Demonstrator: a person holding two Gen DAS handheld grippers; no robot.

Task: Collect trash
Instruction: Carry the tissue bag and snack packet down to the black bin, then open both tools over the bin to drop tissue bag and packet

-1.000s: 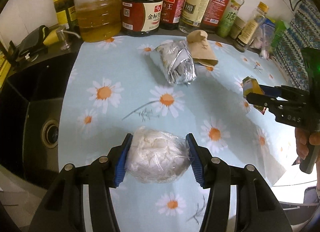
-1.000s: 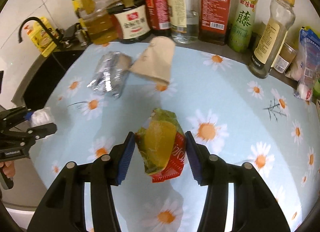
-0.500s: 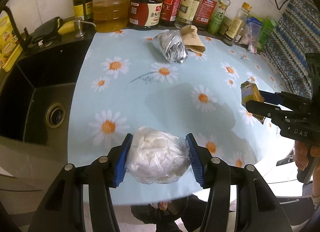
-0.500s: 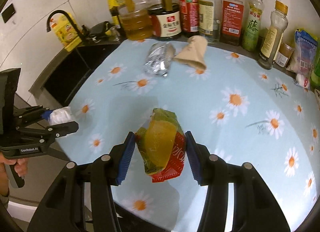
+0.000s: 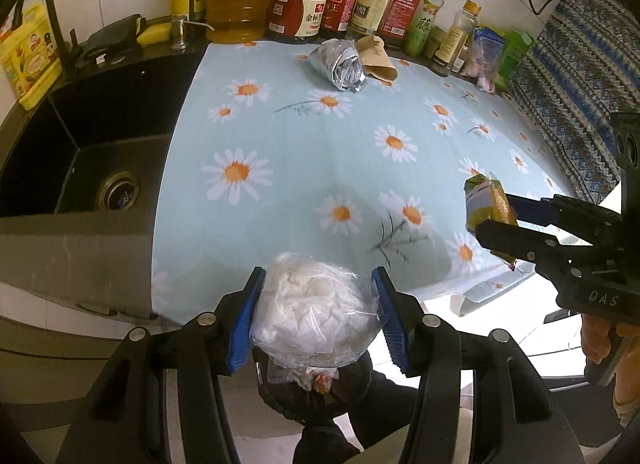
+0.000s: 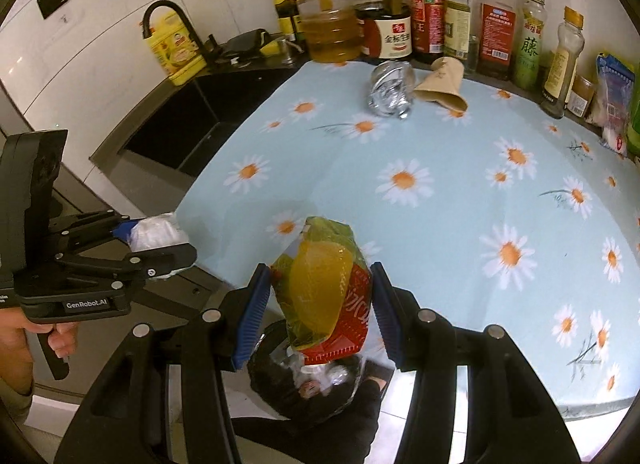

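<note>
Kitchen counter with a daisy-print cloth (image 5: 304,136), a row of sauce bottles (image 6: 432,12) along the back wall and a black sink (image 5: 80,152) off to the left. I've got both hands full right now: the left gripper (image 5: 318,316) is clamped on a clear bag of white tissue (image 5: 316,308), and the right gripper (image 6: 318,304) is squeezed shut on a crumpled yellow-and-red snack wrapper (image 6: 324,284). Both are hanging past the front edge of the counter, right over a dark trash bin (image 6: 304,388) on the floor that already has some junk in it. Looks to me like we're at the drop step. Two pieces are left on the cloth near the bottles: a balled-up foil wrapper (image 5: 340,64) and a brown paper cup (image 5: 378,58) lying on its side, touching each other. What worries me: the bin mouth looks small and both loads are light and floppy, so if I let go while off-centre the bag could catch the rim and slide onto the floor. The wrapper might also cling to the blue pad (image 6: 250,316) instead of falling. And the two grippers are near each other here, so opening both at once risks a bump.
</note>
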